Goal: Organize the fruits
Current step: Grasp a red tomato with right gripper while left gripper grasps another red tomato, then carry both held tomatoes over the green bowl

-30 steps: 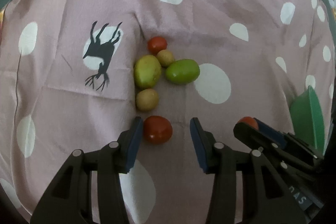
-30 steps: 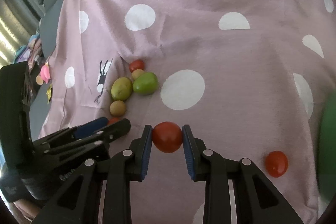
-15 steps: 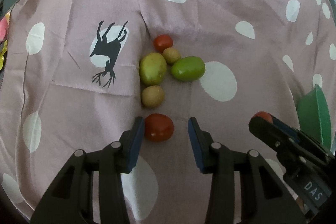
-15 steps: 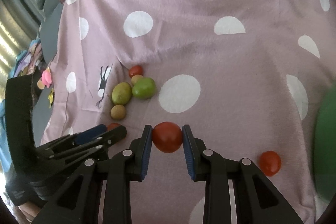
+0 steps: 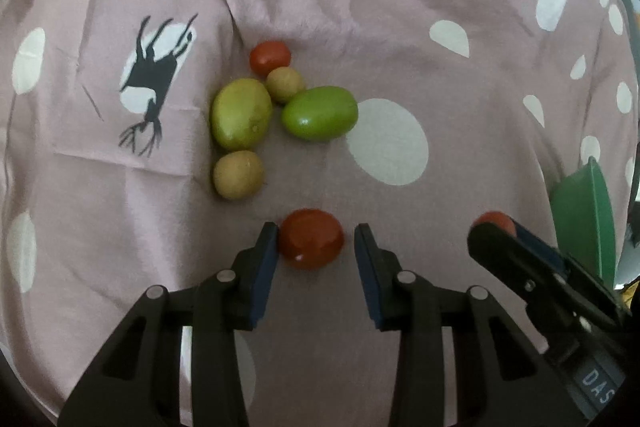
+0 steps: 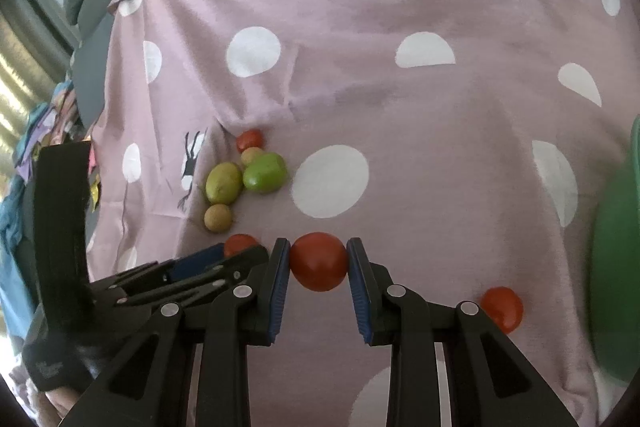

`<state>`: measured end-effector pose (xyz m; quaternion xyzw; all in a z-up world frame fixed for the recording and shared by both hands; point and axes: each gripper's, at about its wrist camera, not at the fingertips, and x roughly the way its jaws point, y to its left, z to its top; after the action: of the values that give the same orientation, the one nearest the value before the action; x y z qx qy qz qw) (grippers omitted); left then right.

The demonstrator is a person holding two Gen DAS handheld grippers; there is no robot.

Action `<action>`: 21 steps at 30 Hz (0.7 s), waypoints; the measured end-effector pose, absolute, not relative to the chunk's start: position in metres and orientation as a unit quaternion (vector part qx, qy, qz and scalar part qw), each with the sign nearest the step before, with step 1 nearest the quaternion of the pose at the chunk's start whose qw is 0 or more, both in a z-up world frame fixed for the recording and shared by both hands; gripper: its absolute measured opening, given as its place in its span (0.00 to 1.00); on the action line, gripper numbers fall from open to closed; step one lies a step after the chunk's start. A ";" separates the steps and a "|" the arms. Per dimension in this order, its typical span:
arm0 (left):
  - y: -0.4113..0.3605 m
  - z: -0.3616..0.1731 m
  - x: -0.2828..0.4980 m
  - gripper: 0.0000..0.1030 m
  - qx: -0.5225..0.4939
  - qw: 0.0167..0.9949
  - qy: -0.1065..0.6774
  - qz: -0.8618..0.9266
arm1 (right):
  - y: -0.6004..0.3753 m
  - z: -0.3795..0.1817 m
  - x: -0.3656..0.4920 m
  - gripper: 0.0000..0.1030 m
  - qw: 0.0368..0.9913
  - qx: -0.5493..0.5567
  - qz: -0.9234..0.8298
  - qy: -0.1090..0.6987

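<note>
Cloth: fruit cluster at centre; one tomato nearer, between left gripper jaws; bowl far right.

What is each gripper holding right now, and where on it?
Right gripper clamps a red tomato by its sides. Left gripper, jaws just closing, straddles another tomato, not gripped yet.

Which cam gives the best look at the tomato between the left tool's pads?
Left wrist: the tomato sits unobstructed between the pads, one touching. Right wrist shows only its top, the rest hidden behind the left tool.
</note>
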<state>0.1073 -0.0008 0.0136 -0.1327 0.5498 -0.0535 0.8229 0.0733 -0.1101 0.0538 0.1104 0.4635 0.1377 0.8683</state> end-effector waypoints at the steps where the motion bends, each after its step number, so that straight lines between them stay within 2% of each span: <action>1: -0.001 0.014 0.108 0.36 -0.131 0.826 0.545 -0.055 | -0.111 0.054 0.073 0.30 0.868 0.111 0.138 0.463; 3: -0.002 0.012 0.109 0.29 -0.129 0.831 0.539 -0.050 | -0.111 0.055 0.073 0.30 0.869 0.113 0.139 0.462; 11: -0.001 0.019 0.097 0.30 -0.142 0.838 0.523 -0.066 | -0.119 0.058 0.072 0.30 0.872 0.124 0.133 0.454; 21: -0.023 0.077 0.057 0.30 -0.147 0.871 0.448 -0.139 | -0.155 0.102 0.045 0.30 0.908 0.134 0.097 0.384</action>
<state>0.0573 -0.0230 0.0769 -0.1467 0.4477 -0.1388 0.8711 0.0449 -0.1550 0.1018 0.1340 0.3844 0.0968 0.9083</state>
